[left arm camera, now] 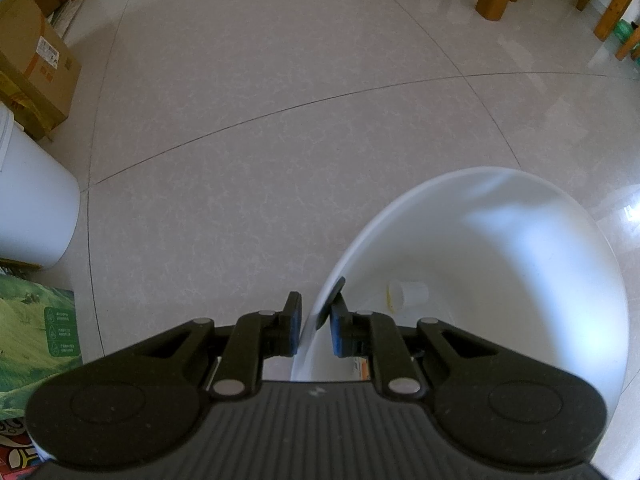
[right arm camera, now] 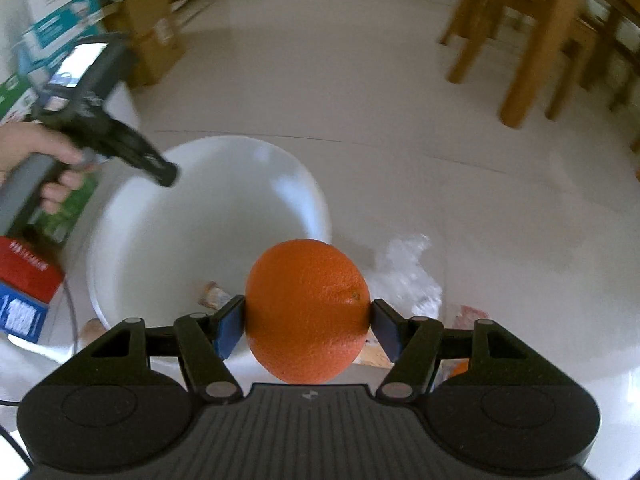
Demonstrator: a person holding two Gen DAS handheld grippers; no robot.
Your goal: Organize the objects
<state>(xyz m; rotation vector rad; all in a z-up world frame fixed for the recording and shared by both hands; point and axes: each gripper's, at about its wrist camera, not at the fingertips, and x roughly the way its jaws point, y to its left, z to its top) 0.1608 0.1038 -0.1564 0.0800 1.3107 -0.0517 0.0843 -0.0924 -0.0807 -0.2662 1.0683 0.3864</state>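
Note:
My right gripper (right arm camera: 307, 326) is shut on an orange (right arm camera: 307, 312) and holds it above the near rim of a white basin (right arm camera: 132, 240) on the floor. My left gripper (left arm camera: 314, 330) is shut on the basin's rim (left arm camera: 316, 308), one pad outside and one inside. It also shows in the right wrist view (right arm camera: 166, 172) at the basin's far left rim, held by a hand. A small white cup (left arm camera: 408, 294) lies inside the basin. A small wrapped item (right arm camera: 214, 294) shows inside the basin.
A white bucket (left arm camera: 32, 204) and cardboard boxes (left arm camera: 36, 68) stand at the left. A clear plastic bag (right arm camera: 408, 276) lies right of the basin. Wooden chair legs (right arm camera: 524, 52) stand at the back right. A red and blue box (right arm camera: 24, 292) lies at left.

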